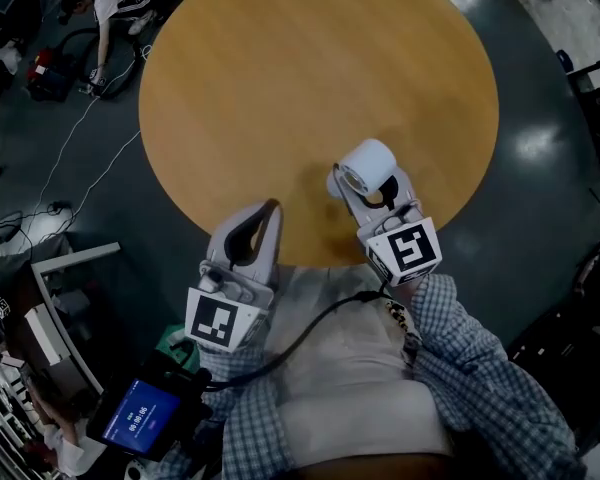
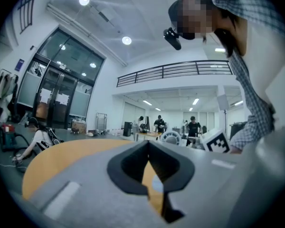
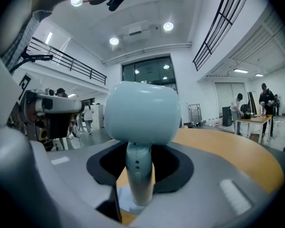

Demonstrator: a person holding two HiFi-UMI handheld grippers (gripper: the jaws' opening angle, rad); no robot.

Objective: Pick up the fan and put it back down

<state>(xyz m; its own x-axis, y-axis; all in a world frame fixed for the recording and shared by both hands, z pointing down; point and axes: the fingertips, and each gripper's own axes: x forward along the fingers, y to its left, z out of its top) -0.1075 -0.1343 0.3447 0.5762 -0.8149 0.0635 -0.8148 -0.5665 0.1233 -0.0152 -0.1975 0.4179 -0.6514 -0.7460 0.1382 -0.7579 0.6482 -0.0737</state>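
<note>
Right gripper point(image 1: 370, 190) jaws tight on fan point(image 1: 367, 166) stem, over round table point(image 1: 280, 68)

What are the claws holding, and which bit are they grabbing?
The right claw grips the fan by its thin stem. The left claw holds nothing; its jaws are shut.

A white fan point(image 1: 368, 166) sits between the right gripper's point(image 1: 372, 196) jaws above the round wooden table's point(image 1: 280, 88) near edge, with the left gripper point(image 1: 260, 223) alongside.
</note>
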